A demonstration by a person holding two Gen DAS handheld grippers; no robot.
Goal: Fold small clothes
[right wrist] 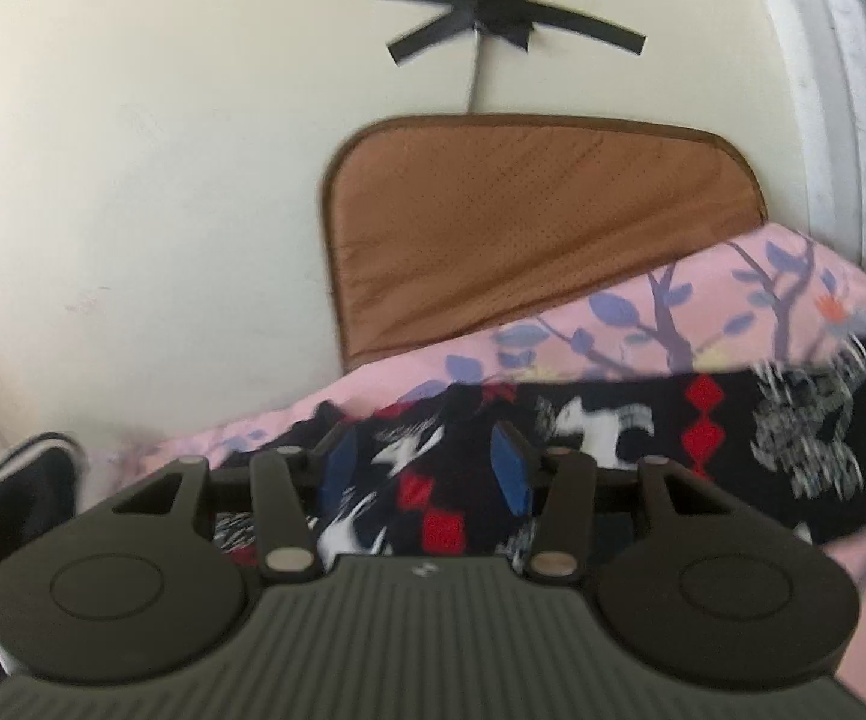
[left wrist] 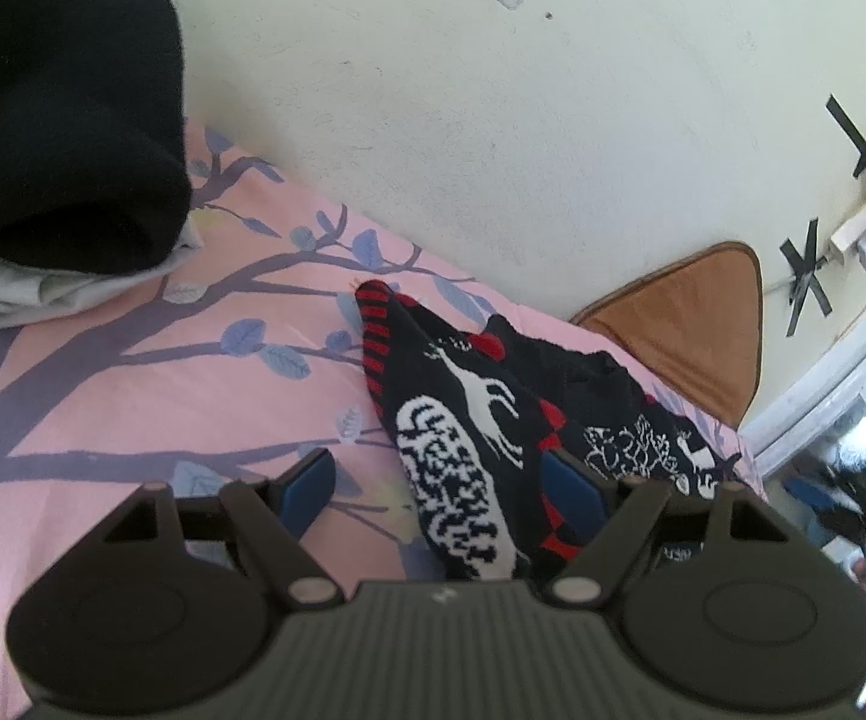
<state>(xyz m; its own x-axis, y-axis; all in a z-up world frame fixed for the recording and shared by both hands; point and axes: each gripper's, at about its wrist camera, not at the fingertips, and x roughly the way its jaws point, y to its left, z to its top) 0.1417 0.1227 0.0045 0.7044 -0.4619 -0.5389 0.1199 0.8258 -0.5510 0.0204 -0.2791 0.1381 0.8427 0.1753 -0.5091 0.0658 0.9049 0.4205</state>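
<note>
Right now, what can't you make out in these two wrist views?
- Black, red and white patterned knit garment: near end hidden behind the left gripper body.
- Right gripper: motion blur, contact with the knit unclear.
- Black folded cloth: cut off by the left view's corner.

Left wrist view: sits just behind the left hand-held gripper (left wrist: 442,492), looks forward and down along its fingers, close over the bed sheet (left wrist: 150,396), toward the pale wall (left wrist: 493,150).
Right wrist view: sits just behind the right hand-held gripper (right wrist: 423,474), angled down, very near the patterned knit garment (right wrist: 703,426); blurred.
Shared: the garment, the pink sheet, the brown cushion (right wrist: 523,222) against the wall, black tape crosses (right wrist: 493,6).
</note>
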